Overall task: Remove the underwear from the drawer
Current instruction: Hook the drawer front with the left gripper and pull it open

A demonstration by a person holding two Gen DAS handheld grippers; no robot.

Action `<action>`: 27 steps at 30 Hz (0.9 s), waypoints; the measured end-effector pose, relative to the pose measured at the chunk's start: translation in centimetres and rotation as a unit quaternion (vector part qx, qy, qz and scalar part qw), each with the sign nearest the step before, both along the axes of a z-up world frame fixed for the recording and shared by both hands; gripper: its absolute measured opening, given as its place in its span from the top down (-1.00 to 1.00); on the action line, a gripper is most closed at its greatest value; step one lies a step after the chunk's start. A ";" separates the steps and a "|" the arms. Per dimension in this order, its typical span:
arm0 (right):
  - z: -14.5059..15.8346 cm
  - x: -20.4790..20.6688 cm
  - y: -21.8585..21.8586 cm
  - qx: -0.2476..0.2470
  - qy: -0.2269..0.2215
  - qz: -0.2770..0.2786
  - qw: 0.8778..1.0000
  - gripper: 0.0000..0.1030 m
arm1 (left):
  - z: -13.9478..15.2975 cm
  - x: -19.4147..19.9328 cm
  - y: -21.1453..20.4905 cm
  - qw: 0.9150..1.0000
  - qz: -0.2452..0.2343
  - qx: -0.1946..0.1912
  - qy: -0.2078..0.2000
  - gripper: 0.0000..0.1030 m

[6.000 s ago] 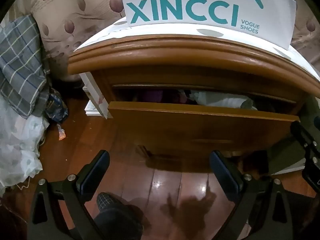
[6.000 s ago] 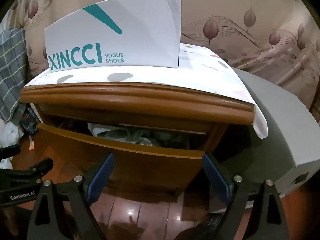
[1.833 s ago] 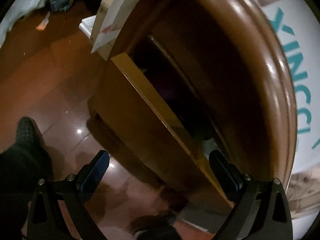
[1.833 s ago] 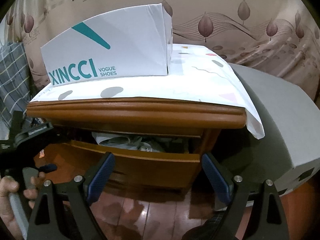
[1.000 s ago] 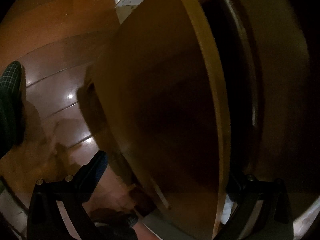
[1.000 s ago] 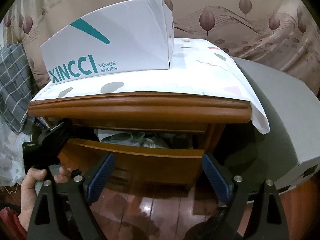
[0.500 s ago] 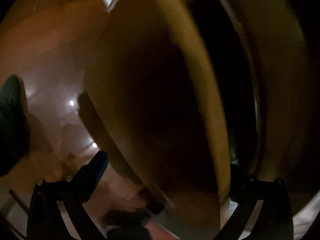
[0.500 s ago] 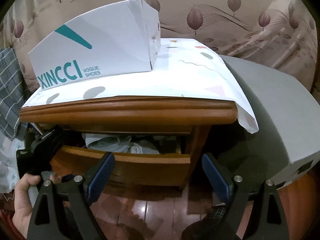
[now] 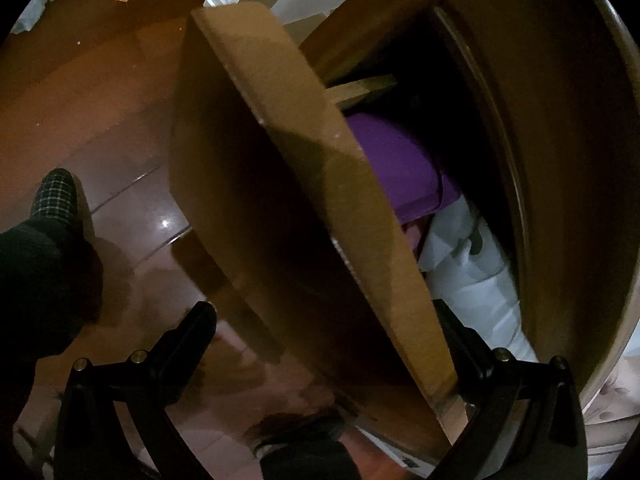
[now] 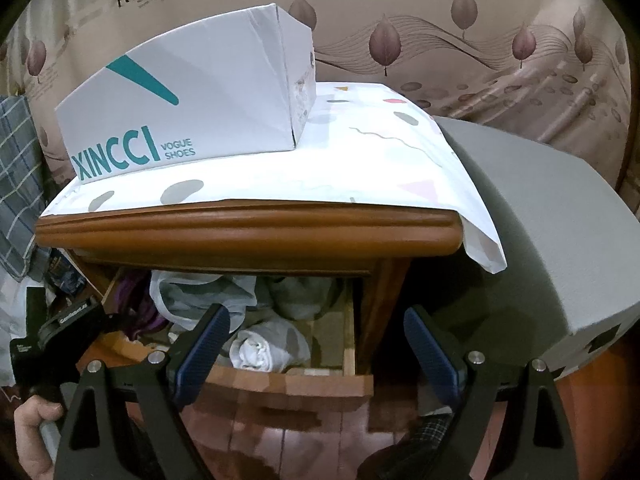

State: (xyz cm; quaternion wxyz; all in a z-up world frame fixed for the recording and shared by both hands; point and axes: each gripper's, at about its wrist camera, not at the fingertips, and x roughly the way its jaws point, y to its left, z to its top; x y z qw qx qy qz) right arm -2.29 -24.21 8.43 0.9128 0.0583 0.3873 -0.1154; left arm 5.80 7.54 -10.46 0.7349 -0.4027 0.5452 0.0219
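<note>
At the far left of the right wrist view, a hand (image 10: 34,420) holds the left gripper (image 9: 328,336) at the left end of the drawer (image 10: 296,384), which stands pulled out of the wooden nightstand (image 10: 248,236). In the left wrist view that gripper's fingers are spread wide, one on each side of the drawer's front panel, with the panel's top edge running between them; whether either finger touches the wood cannot be told. Inside the drawer, going from its left end, lies a purple garment (image 9: 396,168), then a white plastic bag (image 10: 200,292) bunched against it, then greyish bundles of cloth (image 10: 296,296) toward the back, and in front of them a rolled white cloth (image 10: 260,350) in a thin clear wrap. The right part of the drawer's floor is bare wood. Which of these pieces is the underwear cannot be told; all of them lie in the drawer. The right gripper (image 10: 316,344) hangs in front of the drawer with its blue-padded fingers spread and nothing between them. On the nightstand lies a patterned white sheet (image 10: 360,160), and on it a white shoe box (image 10: 192,100) printed XINCC1 VOGUE SHOES. Just beside the nightstand on the right stands a grey box (image 10: 552,240).
</note>
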 end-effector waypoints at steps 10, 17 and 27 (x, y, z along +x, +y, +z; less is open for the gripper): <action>0.0 0.1 -0.2 0.004 0.000 0.000 1.000 -0.77 | 0.5 -1.5 0.7 1.000 -0.017 0.026 -0.002 -1.00; -0.1 0.2 -0.2 0.003 0.001 0.000 1.000 -0.77 | 0.8 -2.6 1.1 0.999 -0.028 0.046 -0.001 -1.00; -0.2 0.0 0.0 0.002 0.003 0.002 1.000 -0.77 | 1.0 -4.8 1.3 0.997 -0.043 0.059 0.006 -1.00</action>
